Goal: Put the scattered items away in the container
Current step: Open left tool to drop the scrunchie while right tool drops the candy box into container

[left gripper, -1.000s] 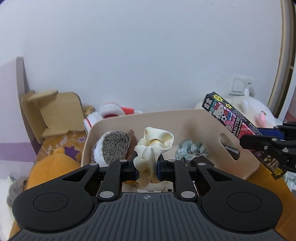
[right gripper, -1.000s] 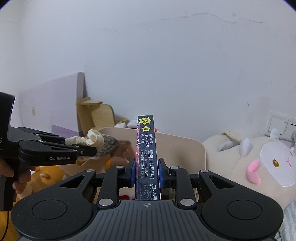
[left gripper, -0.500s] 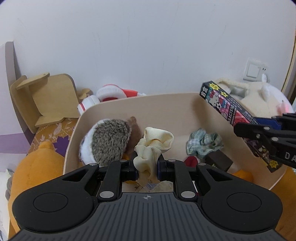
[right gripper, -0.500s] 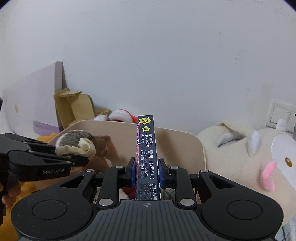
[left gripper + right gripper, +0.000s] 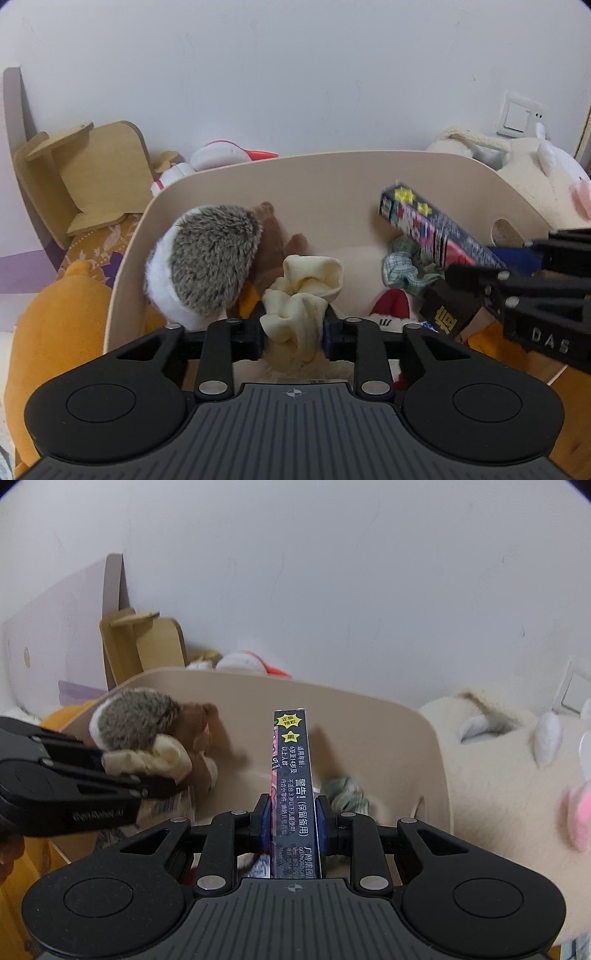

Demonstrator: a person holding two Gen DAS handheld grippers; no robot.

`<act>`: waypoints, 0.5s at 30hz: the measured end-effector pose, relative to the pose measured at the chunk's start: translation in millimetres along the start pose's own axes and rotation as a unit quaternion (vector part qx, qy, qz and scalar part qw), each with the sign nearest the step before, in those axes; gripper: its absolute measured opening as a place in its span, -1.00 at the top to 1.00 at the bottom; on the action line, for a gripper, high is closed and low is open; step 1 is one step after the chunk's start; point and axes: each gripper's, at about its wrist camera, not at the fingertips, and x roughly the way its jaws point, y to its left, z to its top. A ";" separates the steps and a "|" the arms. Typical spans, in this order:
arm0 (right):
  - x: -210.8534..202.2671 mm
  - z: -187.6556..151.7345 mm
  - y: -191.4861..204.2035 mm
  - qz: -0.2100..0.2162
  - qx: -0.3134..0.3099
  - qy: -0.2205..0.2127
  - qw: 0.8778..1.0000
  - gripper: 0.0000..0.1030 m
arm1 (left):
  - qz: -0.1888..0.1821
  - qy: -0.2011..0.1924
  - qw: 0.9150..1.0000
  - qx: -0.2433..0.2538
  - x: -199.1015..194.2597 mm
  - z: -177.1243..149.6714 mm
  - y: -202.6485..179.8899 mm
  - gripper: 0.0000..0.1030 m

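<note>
My left gripper (image 5: 293,326) is shut on a cream scrunchie (image 5: 303,291) and holds it over the beige bin (image 5: 332,177). The scrunchie also shows in the right wrist view (image 5: 159,758). My right gripper (image 5: 291,814) is shut on a long dark cartoon box (image 5: 293,775), held over the bin's right part; the box also shows in the left wrist view (image 5: 436,229). In the bin lie a plush hedgehog (image 5: 207,258), a brown plush (image 5: 269,243), a green checked scrunchie (image 5: 402,266), a small dark box (image 5: 448,312) and a red item (image 5: 391,306).
A wooden toy chair (image 5: 85,177) stands behind the bin at the left. An orange plush (image 5: 55,325) lies left of the bin. A large cream plush (image 5: 509,775) lies to the right. A red and white plush (image 5: 225,155) is behind the bin by the wall.
Both grippers have moved forward and tilted down over the bin, each still holding its item. The bin's inside now fills more of both views.
</note>
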 end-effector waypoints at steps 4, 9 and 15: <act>-4.6 -7.3 2.1 -0.006 -0.010 -0.002 1.000 0.20 | -0.009 0.000 1.000 -0.002 -4.6 -0.8 -1.8 -0.13; -21.5 -8.0 2.4 -0.013 -0.004 -0.024 1.000 -0.35 | -0.011 -0.006 1.000 -0.001 -13.5 -0.3 -4.6 -0.39; -33.1 -10.0 1.1 -0.013 0.008 -0.037 0.999 -0.52 | -0.015 -0.010 1.000 -0.009 -24.5 -0.1 -4.1 -0.52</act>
